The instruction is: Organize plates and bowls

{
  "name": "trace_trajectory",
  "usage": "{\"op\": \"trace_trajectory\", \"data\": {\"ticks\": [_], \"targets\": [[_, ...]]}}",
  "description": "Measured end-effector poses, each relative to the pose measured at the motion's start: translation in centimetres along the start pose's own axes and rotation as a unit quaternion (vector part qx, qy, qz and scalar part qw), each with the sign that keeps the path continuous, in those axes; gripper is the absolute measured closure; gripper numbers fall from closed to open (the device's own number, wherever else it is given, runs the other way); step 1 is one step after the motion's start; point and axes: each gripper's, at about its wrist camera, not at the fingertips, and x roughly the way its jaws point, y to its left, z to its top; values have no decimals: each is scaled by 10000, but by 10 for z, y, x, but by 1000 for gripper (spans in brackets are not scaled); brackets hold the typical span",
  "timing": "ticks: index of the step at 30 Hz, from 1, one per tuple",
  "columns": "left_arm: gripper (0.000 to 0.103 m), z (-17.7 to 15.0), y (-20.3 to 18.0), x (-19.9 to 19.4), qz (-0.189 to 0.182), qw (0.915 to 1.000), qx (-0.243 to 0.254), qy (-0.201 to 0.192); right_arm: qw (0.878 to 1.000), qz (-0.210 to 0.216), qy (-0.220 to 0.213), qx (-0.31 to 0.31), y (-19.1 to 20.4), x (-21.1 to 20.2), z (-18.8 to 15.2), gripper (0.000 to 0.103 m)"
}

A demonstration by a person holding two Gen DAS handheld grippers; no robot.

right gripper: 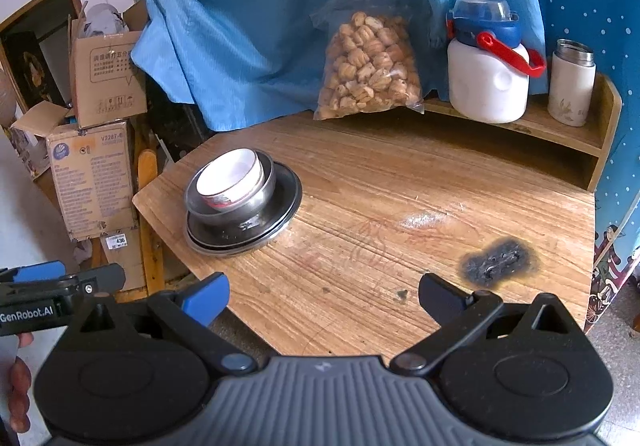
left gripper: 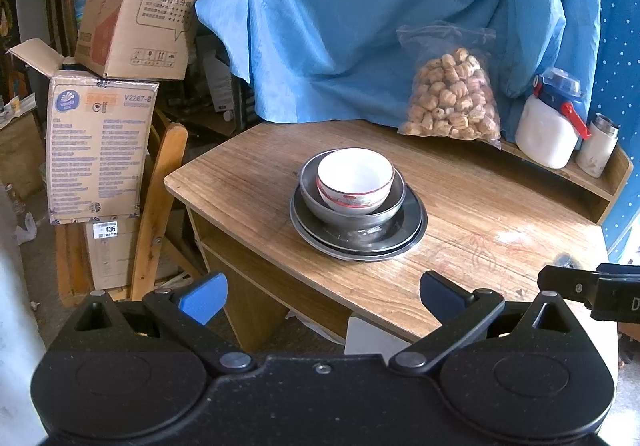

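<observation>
A white bowl [left gripper: 355, 180] with a red-patterned band is nested in a steel bowl [left gripper: 352, 213], which rests on stacked dark metal plates [left gripper: 404, 232] near the middle of the wooden table [left gripper: 480, 205]. My left gripper [left gripper: 322, 296] is open and empty, held off the table's near edge in front of the stack. In the right wrist view the same stack, white bowl [right gripper: 230, 177] on top of the plates [right gripper: 280, 205], sits at the table's left end. My right gripper [right gripper: 322, 296] is open over the table's near edge, well right of the stack.
A bag of snacks [right gripper: 368, 65] leans on the blue cloth at the back. A white jug [right gripper: 486, 79] and a flask [right gripper: 570, 83] stand on a raised shelf. A burn mark [right gripper: 496, 264] scars the tabletop. Cardboard boxes [left gripper: 98, 141] and a wooden chair [left gripper: 160, 205] stand left.
</observation>
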Motion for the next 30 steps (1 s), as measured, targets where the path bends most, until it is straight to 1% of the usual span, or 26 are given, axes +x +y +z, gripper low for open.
{"op": "trace_trajectory", "data": {"ticks": [12,30], "targets": [[1,1,-2,-1,98,9999,-59,17,9999,88,33,-47,0,5,3,0],[1,4,-1,3,93,9999,-81,65,10000,75,45,-47,-4,10,7,0]]}}
